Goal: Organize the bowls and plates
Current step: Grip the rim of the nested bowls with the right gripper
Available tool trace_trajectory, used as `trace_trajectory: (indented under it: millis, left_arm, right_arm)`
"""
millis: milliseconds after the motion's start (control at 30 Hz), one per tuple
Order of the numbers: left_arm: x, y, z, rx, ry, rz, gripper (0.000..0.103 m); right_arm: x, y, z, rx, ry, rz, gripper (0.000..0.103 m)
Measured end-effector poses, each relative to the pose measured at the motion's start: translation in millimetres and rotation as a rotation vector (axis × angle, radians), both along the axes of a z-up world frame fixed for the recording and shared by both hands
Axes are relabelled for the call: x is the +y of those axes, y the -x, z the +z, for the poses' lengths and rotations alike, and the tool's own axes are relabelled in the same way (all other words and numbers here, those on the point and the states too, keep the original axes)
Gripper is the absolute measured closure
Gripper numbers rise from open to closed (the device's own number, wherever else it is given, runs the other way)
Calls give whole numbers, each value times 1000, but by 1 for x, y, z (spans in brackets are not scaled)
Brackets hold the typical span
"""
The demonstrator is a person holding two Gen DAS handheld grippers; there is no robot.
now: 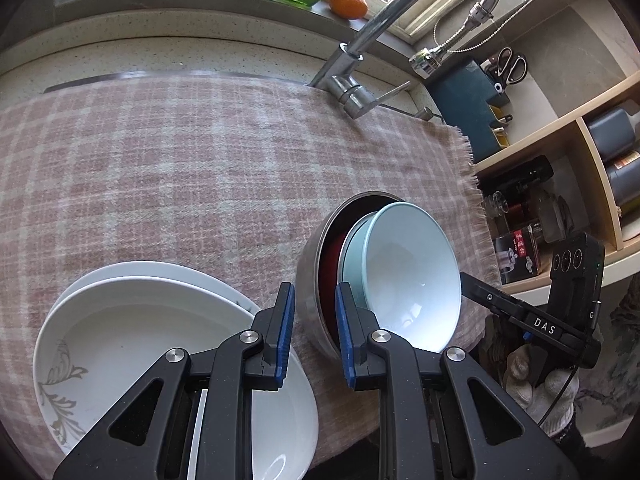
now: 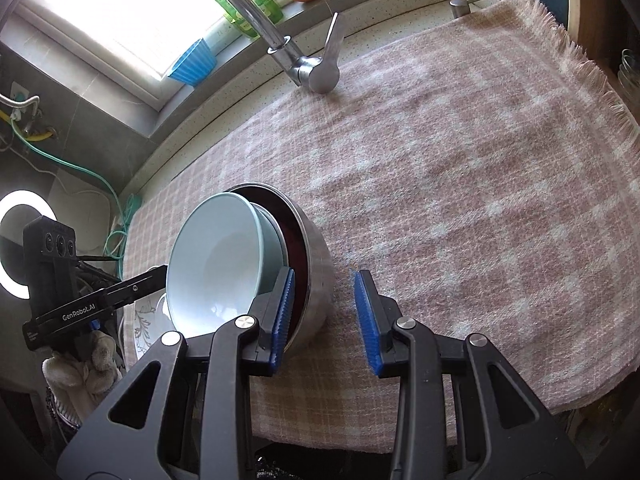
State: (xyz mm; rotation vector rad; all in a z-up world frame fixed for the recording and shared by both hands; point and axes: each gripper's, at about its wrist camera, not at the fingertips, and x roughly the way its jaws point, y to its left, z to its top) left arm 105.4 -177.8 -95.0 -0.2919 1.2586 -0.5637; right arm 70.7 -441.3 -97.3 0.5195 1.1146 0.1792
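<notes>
Nested bowls (image 2: pixel 224 256) sit tilted on the surface (image 2: pixel 460 184), rims facing the left hand-held gripper (image 1: pixel 315 332), jaws apart and empty. Right hand-held gripper (image 2: pixel 325 320), also apart, straddles the steel wall and looks better placed. Plates (image 1: pixel 132 344) lie beside the bowls.

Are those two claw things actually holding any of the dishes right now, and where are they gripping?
Neither holds anything. The left gripper is open in front of the steel bowl; the right gripper is open, one finger beside that bowl's wall, nothing pinched.
</notes>
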Motion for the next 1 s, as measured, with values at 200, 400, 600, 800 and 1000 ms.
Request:
trace_trajectory:
  millis: [200, 400, 600, 800, 1000]
  left_arm:
    - [-2, -2, -6, 19, 3, 0, 85]
    - [-2, -4, -11, 24, 3, 9, 85]
    - [-5, -3, -13, 21, -4, 1, 86]
    - [-12, -2, -9, -1, -25, -14, 94]
    - [-11, -2, -6, -9, -19, -7, 94]
  right_arm:
    - [5, -2, -7, 13, -5, 17, 70]
    - [9, -5, -12, 20, -20, 36, 85]
    - [10, -8, -16, 26, -41, 44, 89]
    - [11, -8, -15, 26, -30, 44, 90]
    - [11, -8, -12, 27, -23, 43, 91]
